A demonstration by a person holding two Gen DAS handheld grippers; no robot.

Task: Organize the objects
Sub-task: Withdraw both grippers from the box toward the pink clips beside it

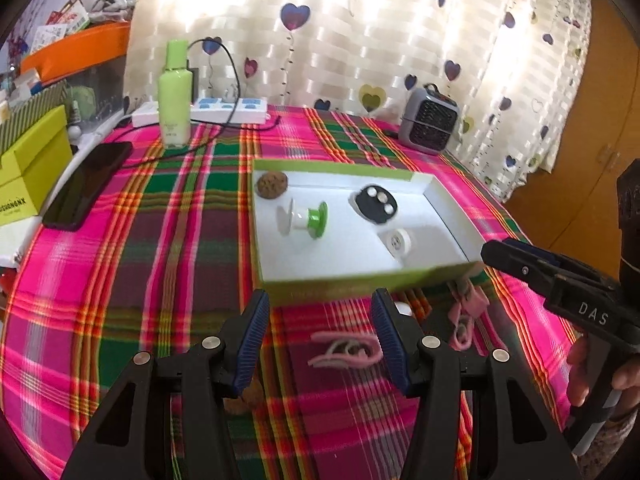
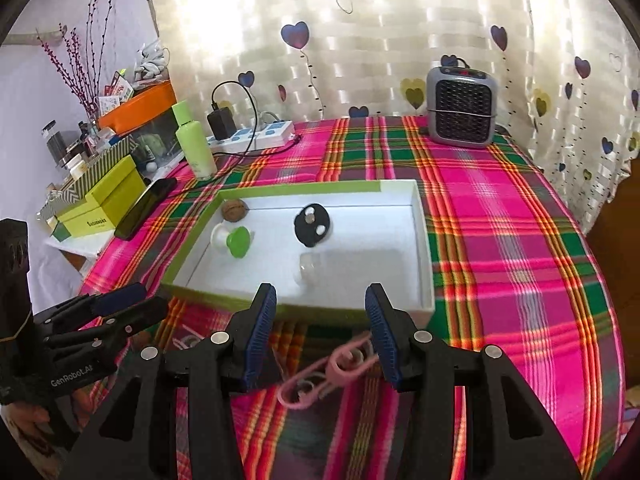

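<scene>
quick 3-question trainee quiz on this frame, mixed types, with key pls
1. True or false: the left gripper is shut on a pink clip.
2. Multiple choice: where does the walnut lie in the box? A) far left corner B) near right corner C) outside it, on the cloth
3. Fill in: the pink clips between the right gripper fingers lie on the ___, not in the box.

Key
1. False: its jaws stand open, with the clip lying loose on the tablecloth between them.
2. A
3. tablecloth
</scene>
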